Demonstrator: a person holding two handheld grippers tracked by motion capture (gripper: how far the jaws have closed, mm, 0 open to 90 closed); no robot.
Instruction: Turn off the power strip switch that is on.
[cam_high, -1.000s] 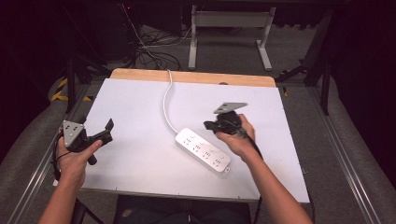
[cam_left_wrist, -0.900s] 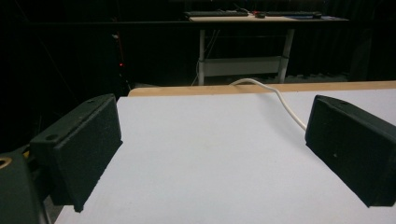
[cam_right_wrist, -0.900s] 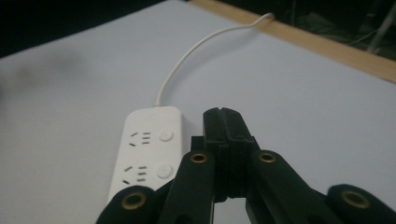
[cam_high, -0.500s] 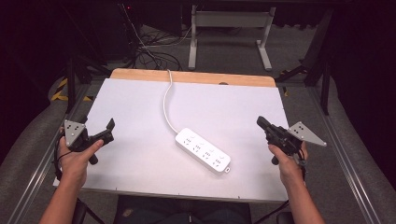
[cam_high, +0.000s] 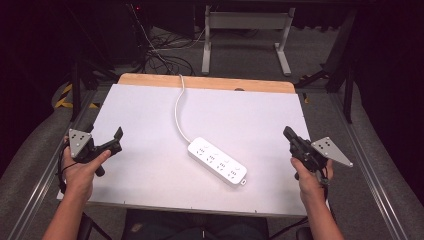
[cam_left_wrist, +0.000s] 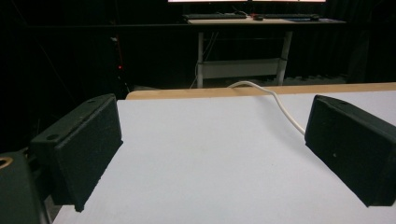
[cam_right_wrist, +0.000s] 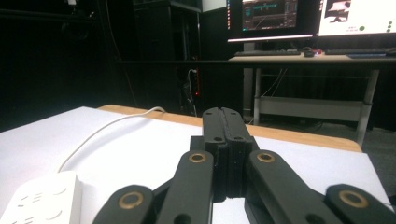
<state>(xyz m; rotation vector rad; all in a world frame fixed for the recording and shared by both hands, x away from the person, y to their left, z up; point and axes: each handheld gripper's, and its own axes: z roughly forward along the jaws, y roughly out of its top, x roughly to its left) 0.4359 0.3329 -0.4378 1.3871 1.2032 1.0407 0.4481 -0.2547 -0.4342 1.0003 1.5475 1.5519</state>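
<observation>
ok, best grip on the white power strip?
Take the power strip across its narrow width near the middle, from above. It lies flat and diagonal on the table; its cord leaves the far end, so mid-body likely balances best.

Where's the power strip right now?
In the high view the power strip lies on the white table, right of centre toward the near edge, between the left gripper and right gripper, touching neither.

My right view crops the power strip (cam_right_wrist: 39, 198) at the bottom edge; its cord (cam_high: 178, 107) vanishes past the counter's (cam_high: 250, 107) far edge.
</observation>
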